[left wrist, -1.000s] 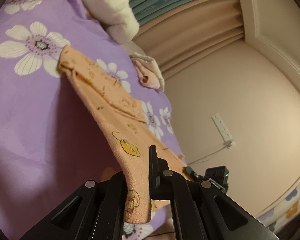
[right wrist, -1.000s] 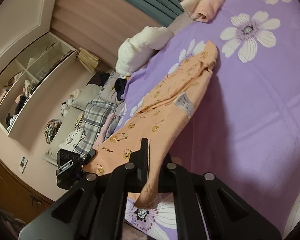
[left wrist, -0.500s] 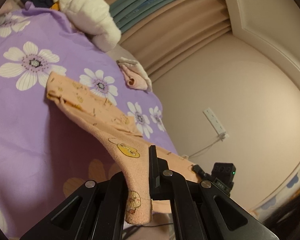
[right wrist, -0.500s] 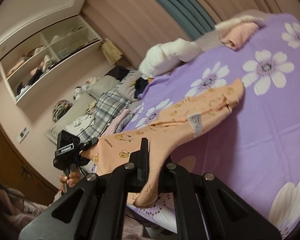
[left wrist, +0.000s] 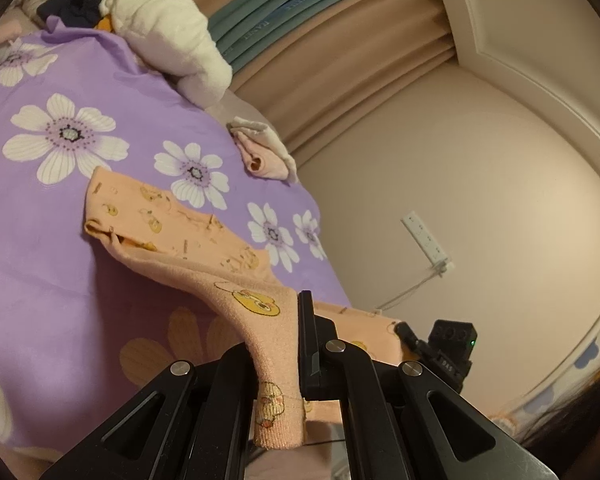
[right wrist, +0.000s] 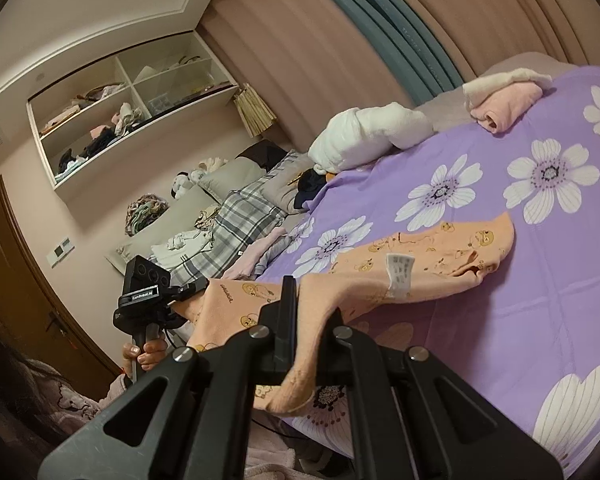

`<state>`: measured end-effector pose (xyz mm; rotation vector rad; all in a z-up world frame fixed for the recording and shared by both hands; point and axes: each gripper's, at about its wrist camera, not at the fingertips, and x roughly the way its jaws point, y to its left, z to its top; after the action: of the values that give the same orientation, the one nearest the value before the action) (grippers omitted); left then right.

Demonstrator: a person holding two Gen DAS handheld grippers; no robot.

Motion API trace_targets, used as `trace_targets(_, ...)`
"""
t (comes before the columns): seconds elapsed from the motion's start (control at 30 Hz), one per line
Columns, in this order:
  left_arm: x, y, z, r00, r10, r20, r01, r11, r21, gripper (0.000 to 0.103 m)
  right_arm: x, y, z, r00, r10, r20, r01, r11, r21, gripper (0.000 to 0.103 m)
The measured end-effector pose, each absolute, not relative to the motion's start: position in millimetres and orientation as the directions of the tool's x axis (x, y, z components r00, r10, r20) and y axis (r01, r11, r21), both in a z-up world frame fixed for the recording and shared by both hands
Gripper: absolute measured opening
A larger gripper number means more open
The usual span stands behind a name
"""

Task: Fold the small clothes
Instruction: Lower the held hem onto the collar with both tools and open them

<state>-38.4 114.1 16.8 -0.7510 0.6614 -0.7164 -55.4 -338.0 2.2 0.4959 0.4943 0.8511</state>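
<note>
Fingers of left gripper point(left wrist: 288, 344) clenched tight on near edge of peach printed garment point(left wrist: 172, 228), hem hanging below pinch. Fingers of right gripper point(right wrist: 306, 332) likewise pressed together on same garment's other near corner, cloth draped over them. Garment raised at near end, stretched between both grippers; far end resting on purple flowered bedsheet point(right wrist: 540, 320). White care label point(right wrist: 399, 271) showing.

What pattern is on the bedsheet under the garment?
Purple bedsheet with large white flowers, clearest in the right wrist view.
</note>
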Motion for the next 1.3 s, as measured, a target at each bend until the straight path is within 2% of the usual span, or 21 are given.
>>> trace_targets(1.3, 44.1, 111.5, -10.7, 0.539, -0.757, -0.369, 0.207, 0.544, -0.813, 0.000, 33.2, -326.6, -23.8, 0.561, 0.774, -0.293, -0.431, 0.576, 0.695, 0.006)
